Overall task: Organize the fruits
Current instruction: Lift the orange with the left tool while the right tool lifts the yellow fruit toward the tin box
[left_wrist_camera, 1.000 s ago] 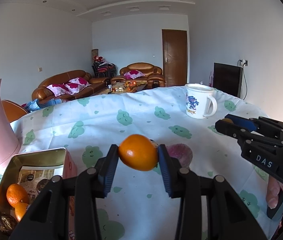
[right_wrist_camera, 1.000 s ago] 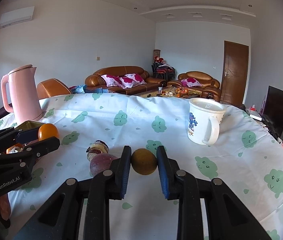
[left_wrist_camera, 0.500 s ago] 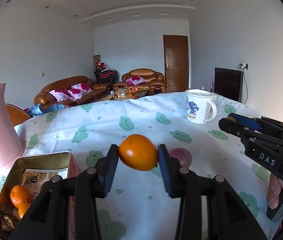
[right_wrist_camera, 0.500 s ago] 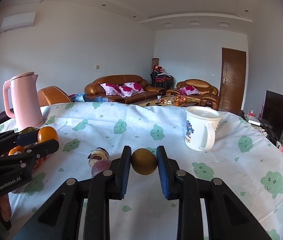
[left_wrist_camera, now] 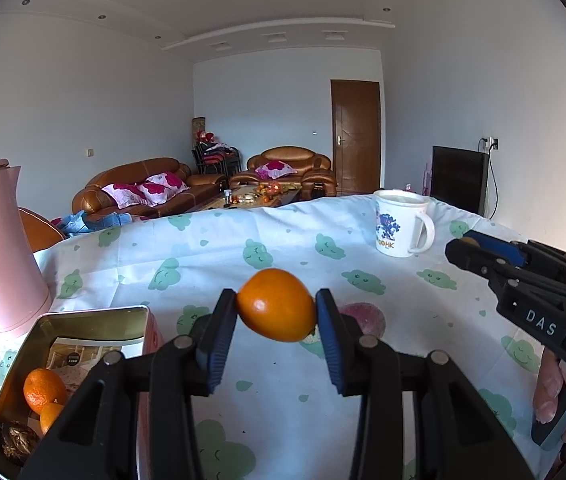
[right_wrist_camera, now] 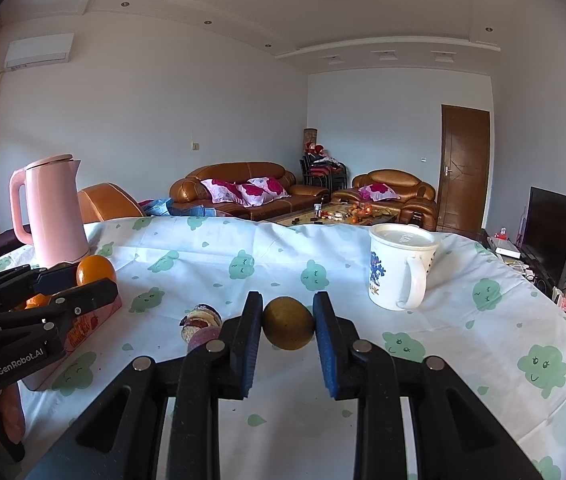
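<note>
My left gripper (left_wrist_camera: 277, 312) is shut on an orange (left_wrist_camera: 275, 305) and holds it above the table, just right of an open gold tin (left_wrist_camera: 91, 314). The tin holds two small oranges (left_wrist_camera: 44, 387) and a dark brown fruit (left_wrist_camera: 17, 438). My right gripper (right_wrist_camera: 287, 320) is shut on a brown-green round fruit (right_wrist_camera: 289, 322) and holds it above the cloth. A purple fruit (left_wrist_camera: 365, 316) and a dark mottled fruit (right_wrist_camera: 199, 320) lie on the cloth behind the grippers. The left gripper with its orange (right_wrist_camera: 95, 271) shows at the left of the right wrist view.
A pink kettle (right_wrist_camera: 57, 212) stands at the table's far left beside the tin. A white mug (right_wrist_camera: 399, 266) stands at the far right. The table carries a white cloth with green cloud prints (right_wrist_camera: 483, 360). Sofas and a door lie beyond.
Both grippers have risen with their fruits still held; the table and tin sit lower in both views and more ceiling shows.
</note>
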`<state>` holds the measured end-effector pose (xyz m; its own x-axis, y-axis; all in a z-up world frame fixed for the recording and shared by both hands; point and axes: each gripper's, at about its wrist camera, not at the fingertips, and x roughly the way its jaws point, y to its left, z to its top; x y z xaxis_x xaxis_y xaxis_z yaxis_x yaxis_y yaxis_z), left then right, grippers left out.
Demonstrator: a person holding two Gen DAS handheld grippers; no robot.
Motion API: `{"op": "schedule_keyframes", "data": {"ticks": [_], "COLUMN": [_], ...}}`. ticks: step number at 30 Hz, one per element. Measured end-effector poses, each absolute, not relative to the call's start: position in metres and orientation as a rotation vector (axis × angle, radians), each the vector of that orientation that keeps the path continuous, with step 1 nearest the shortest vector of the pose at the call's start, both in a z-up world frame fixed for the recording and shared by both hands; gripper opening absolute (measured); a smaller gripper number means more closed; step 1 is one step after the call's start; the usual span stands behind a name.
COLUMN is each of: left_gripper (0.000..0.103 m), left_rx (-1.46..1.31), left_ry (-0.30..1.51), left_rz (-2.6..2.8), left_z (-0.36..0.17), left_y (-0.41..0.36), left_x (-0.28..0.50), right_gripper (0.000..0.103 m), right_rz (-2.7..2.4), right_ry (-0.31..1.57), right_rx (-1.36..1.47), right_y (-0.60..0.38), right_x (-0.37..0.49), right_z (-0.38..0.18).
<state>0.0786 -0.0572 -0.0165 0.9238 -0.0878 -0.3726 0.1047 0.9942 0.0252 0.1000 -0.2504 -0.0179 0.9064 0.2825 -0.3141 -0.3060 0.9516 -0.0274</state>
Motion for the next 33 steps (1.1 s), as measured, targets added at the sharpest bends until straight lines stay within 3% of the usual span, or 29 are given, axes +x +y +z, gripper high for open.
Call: {"op": "schedule_keyframes", "data": {"ticks": [33], "left_gripper": [0.042], "left_rx": [0.007], "left_ry": [0.392], "left_rz": [-0.077], "left_z": [-0.018], "left_y": [-0.029], "left_x": [0.060], "right_gripper": [0.028], "right_rz": [0.391], "right_ry": [0.309], "right_rx": [-0.098], "right_y": [-0.207], "right_x": [0.088], "right_z": [-0.018]}}
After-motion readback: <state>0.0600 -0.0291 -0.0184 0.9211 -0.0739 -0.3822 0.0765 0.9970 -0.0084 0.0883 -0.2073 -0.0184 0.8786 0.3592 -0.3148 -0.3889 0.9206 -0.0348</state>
